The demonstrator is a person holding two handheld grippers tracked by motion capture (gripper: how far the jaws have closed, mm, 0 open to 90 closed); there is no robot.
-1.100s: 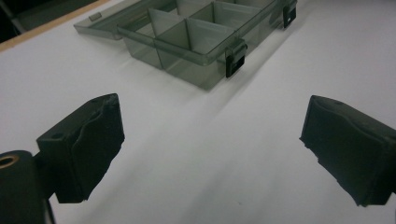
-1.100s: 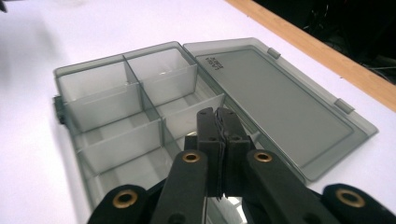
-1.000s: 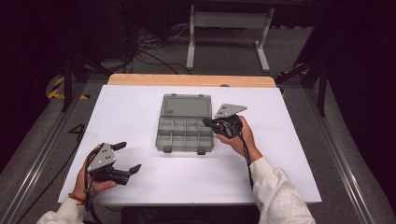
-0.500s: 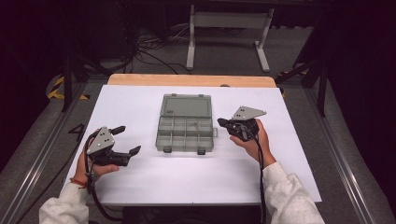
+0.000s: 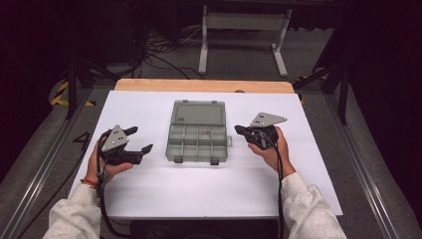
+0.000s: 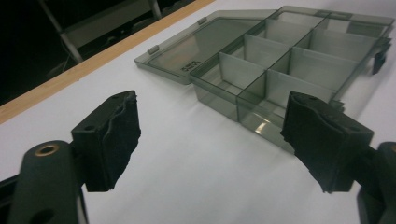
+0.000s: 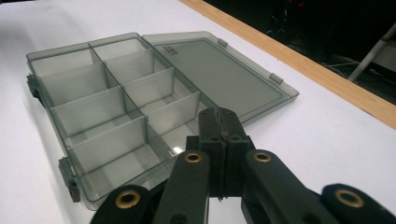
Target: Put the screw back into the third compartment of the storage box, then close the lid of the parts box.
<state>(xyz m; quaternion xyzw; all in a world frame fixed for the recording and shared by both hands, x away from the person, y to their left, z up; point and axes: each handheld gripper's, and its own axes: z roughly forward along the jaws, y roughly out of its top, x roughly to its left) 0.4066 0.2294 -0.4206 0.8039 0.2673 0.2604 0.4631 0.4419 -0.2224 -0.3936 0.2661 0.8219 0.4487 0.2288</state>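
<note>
The counter point(image 5: 149, 199), covered in white with a wooden strip along its far edge, takes up the middle of the high view. At its centre lies the box point(image 5: 198, 132), a smoky clear plastic organiser with its lid folded flat open toward the top of the frame and its tray of small compartments toward the bottom (two dark latches sit on the tray's near edge). In the left gripper view the box point(image 6: 280, 60) lies in the upper right of the frame; in the right gripper view the box point(image 7: 116, 102) fills the left and centre, lid to the right.

The left tool point(image 5: 135, 142) is at the left of the high view, beside the box and apart from it, held in the left hand point(image 5: 107, 167). Its jaws stand wide, have just been closing a little, and have nothing between them. In its own view the left tool point(image 6: 210, 140) shows bare white counter between the two pads, with the box's near corner beyond.

The right tool point(image 5: 239, 130) is just right of the box in the high view, tip pointing at the tray's right edge, gripped by the right hand point(image 5: 271, 149). Its jaws are pressed together on nothing, as the right tool point(image 7: 218, 121) shows in its own view, pads meeting over the tray's near compartments.
</note>
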